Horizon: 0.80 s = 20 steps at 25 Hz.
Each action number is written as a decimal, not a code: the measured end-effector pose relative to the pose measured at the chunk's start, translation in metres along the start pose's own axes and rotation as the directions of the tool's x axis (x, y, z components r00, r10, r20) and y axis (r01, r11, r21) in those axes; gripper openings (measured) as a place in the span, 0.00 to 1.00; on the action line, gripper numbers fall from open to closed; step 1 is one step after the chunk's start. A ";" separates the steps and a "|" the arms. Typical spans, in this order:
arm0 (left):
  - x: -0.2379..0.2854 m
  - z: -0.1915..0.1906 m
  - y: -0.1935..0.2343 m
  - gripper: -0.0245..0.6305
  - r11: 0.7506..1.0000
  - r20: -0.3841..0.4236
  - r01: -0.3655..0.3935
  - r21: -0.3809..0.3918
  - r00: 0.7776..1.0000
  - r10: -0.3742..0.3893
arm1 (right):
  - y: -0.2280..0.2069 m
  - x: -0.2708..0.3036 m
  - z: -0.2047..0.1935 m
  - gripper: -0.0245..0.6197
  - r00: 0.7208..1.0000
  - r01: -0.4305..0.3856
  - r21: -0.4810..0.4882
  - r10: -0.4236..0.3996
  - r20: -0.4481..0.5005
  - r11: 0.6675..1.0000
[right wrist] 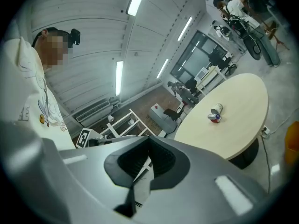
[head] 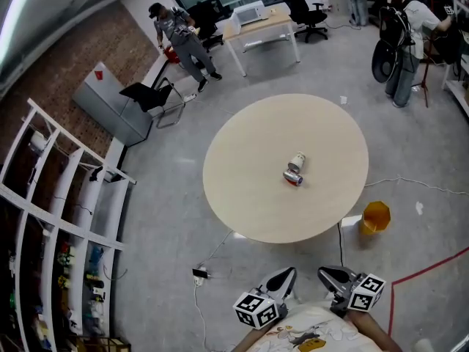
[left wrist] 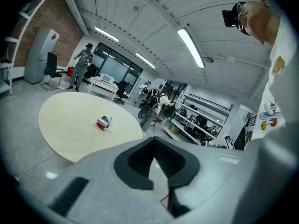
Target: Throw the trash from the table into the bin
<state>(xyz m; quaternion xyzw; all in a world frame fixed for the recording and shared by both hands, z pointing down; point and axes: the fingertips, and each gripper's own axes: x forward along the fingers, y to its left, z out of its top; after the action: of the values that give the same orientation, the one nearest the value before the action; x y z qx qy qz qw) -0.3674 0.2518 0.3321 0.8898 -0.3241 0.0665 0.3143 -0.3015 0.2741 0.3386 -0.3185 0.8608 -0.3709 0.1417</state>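
The left gripper (head: 287, 273) and right gripper (head: 327, 273) are hanging at six o'clock, jaws closed and empty, while a red can (head: 293, 177) and cup (head: 297, 161) are lying mid-table (head: 242, 160); a yellow bin (head: 375, 217) is standing at four o'clock.

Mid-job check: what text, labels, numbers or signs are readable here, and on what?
Nothing reads legibly.
Red can: label too small.
Grey cabinet: red diamond sign, no wording legible.
Marker cubes: coded squares, no words.
Shirt print: cartoon figures, no clear words.

White desk (head: 277, 19) far back; black chair (head: 149, 94) beside grey cabinet (head: 104, 100); white rack (head: 94, 196) left.
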 end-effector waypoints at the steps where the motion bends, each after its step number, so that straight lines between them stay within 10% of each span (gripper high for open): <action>1: 0.002 -0.002 -0.002 0.05 1.000 -0.005 -0.003 -0.007 1.000 0.003 | -0.001 -0.004 0.001 0.04 1.000 -0.001 0.014 0.001 0.005 1.000; 7: 0.019 -0.014 -0.004 0.05 0.998 -0.027 -0.032 -0.062 0.999 0.031 | -0.022 -0.035 0.012 0.04 0.998 0.011 0.066 -0.015 0.063 0.998; 20: 0.108 -0.023 -0.042 0.05 0.993 -0.096 0.012 0.119 0.995 -0.001 | -0.092 -0.098 0.055 0.04 0.929 0.286 0.030 -0.285 0.237 0.958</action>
<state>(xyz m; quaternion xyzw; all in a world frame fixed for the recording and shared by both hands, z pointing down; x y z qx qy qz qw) -0.2548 0.2325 0.3636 0.9038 -0.3013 0.1273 0.2759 -0.1600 0.2597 0.3685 -0.4828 0.7830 -0.3443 0.1877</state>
